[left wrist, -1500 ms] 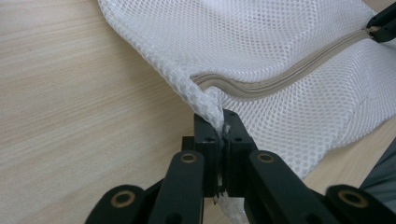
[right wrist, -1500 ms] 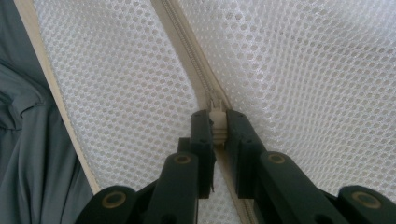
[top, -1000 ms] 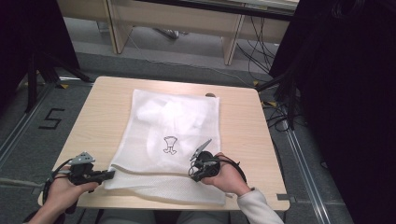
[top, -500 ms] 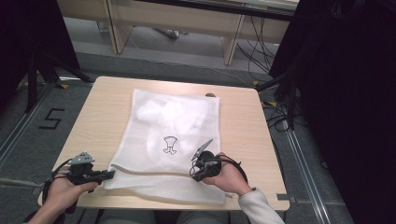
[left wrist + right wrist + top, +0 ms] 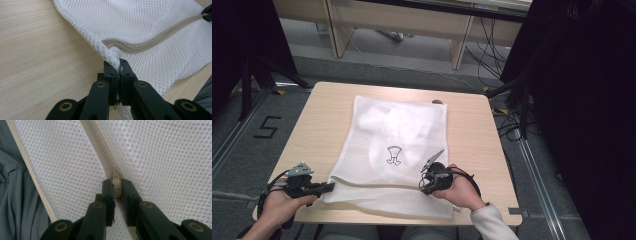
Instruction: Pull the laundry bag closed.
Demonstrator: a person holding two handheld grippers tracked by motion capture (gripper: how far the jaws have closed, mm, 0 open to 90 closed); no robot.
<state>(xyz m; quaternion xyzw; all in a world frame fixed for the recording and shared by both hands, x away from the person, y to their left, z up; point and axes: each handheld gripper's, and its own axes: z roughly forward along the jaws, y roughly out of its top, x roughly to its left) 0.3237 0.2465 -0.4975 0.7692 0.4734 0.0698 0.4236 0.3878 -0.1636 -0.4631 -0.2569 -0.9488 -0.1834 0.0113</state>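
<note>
A pale wooden table (image 5: 322, 125) carries a white mesh laundry bag (image 5: 397, 130) spread flat, its zippered edge lying nearest the person and right under both tools; the bag runs away from the fingertips toward the far side of the table, with a small dark print (image 5: 393, 155) just beyond the right gripper (image 5: 430, 176); now the left gripper (image 5: 119, 66) has its jaws clamped on the bag's corner, mesh bunched between the pads where the beige zipper (image 5: 155, 40) ends; the right gripper, in its own view, is pinched on the little zipper pull (image 5: 116, 185), teeth running on ahead of the fingertips; this looks like the zip step, and to do it well I'd say the left hand wants to keep that corner taut and low while the right draws the pull straight along the track, not upward, so the mesh doesn't snag in the slider; hard to judge from here whether the zipper is open or closed ahead of the pull, and whatever lumps sit inside the bag are only a pale blur through the mesh.
</note>
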